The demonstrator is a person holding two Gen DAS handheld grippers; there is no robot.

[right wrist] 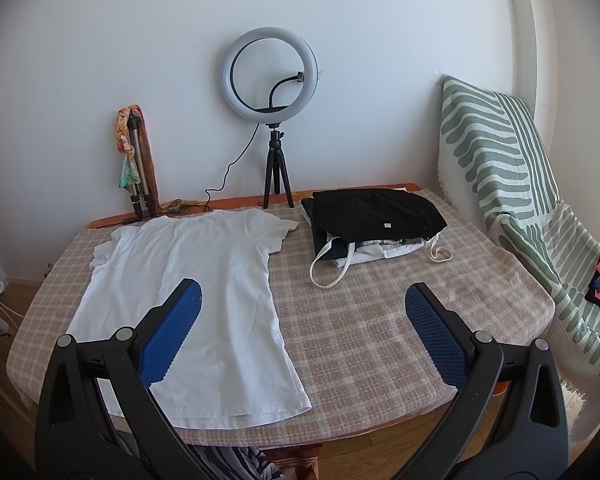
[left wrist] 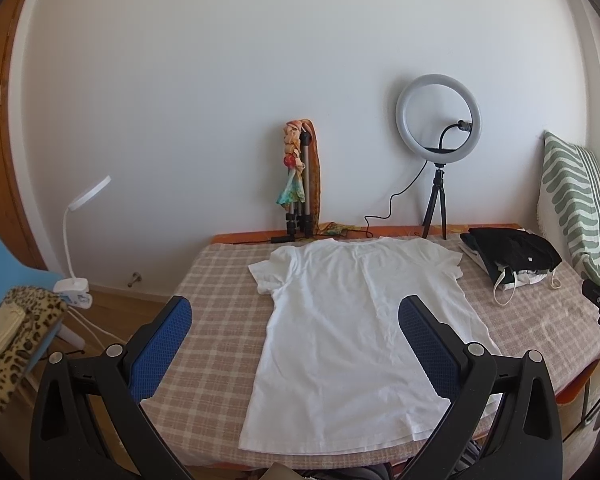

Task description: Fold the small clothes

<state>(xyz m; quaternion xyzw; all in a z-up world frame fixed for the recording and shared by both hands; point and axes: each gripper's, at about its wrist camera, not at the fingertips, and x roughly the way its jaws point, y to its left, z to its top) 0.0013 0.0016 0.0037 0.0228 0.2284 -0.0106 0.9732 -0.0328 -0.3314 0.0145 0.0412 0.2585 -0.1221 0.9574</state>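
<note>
I hold both tools above the near edge of the table, over its pink-and-cream checked woven cloth [left wrist: 220, 280]: the left gripper [left wrist: 295, 312] and the right gripper [right wrist: 303, 300] each have their blue-padded fingers spread wide and grip nothing.

The main risk, as I judge it, is a pinch that gathers the checked cover together with the shirt's thin fabric, so the fold drags the cover and skews the garment. A second risk is a grab of only the top layer at the hem, which would leave the back layer behind and give a lopsided fold. The pile of folded clothes topped by a black garment [right wrist: 374, 210], with a loose cream strap [right wrist: 332, 264] trailing toward me, lies just beside the shirt's right sleeve; a wide sweep could snag it. The white ring light on a small black tripod [right wrist: 270, 80] and its cable stand at the far edge, near the collar, within reach of a careless lift.

The white short-sleeved cotton T-shirt [left wrist: 360, 320] lies flat and spread on the table, collar toward the wall, hem toward me, not yet folded. Its body is lightly creased; the left sleeve shows a slight bunching at the shoulder.
</note>
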